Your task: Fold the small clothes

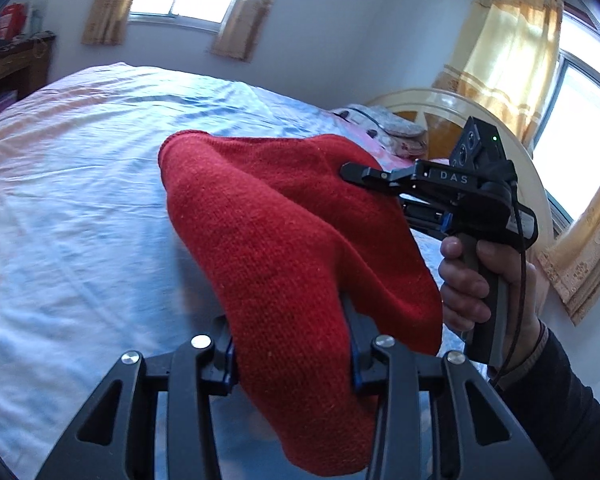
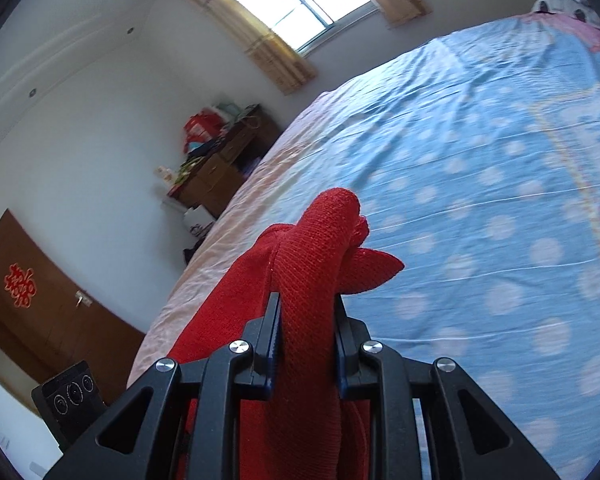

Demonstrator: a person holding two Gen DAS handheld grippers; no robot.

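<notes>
Red knit [image 1: 284, 240] fills the foreground of both wrist views, a small woollen garment held up clear of the bed [image 1: 80, 184] and bunched into thick folds. Behind it spreads the bed, the largest thing in sight, covered by a pale blue sheet with white dots that turns pinkish along one edge. In the right wrist view a dark wooden dresser [image 2: 224, 160] stands against the wall beyond that edge, cluttered on top, with a curtained window [image 2: 300, 8] above and a brown door [image 2: 40, 312] further along (a red paper emblem is stuck on it).

Closer in, the left claw [image 1: 292, 344] is clamped on a broad fold of the knit, the cloth packed between its two fingers and hanging below them. The right claw [image 2: 306, 336] is likewise clamped on the knit, gripping a narrower rolled bundle that sticks up past its fingertips, with a small pointed corner jutting to the right.

From the left wrist view, the right claw bites into the far edge of the garment, and a hand [image 1: 476, 280] with a dark sleeve grips its handle.
</notes>
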